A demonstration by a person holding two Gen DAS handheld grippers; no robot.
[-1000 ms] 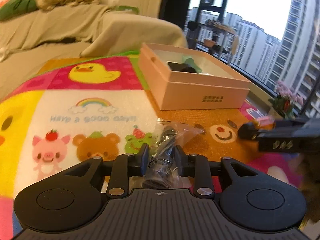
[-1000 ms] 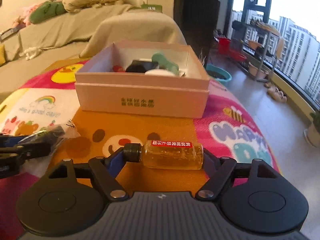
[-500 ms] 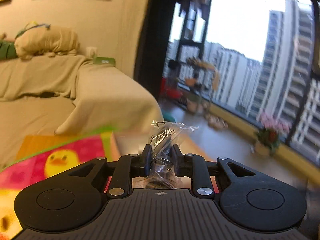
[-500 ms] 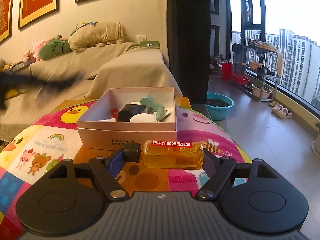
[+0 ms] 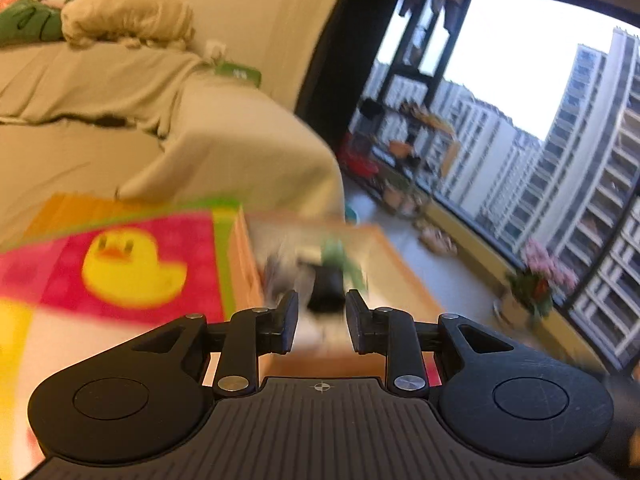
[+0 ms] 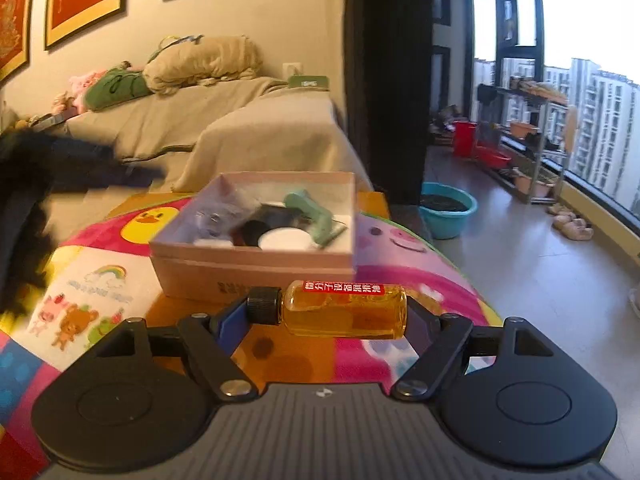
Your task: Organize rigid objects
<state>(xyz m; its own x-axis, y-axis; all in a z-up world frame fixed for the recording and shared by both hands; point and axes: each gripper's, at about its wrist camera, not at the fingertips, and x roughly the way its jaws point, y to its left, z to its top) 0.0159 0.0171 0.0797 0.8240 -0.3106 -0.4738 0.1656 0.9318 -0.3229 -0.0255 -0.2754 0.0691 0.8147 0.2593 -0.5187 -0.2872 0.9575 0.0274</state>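
Clamping an amber bottle (image 6: pixel 346 311) lengthwise, right gripper (image 6: pixel 328 316), left gripper (image 5: pixel 321 322) just opening, empty, above box (image 5: pixel 400 276)

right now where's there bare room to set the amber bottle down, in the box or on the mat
The pink box is crowded: a plastic bag, a black item, a white lid and a green tool nearly fill it. Bare patches: the white floor in the box's right front corner, the orange mat square between the box and the right gripper, and the pink mat to the box's right.
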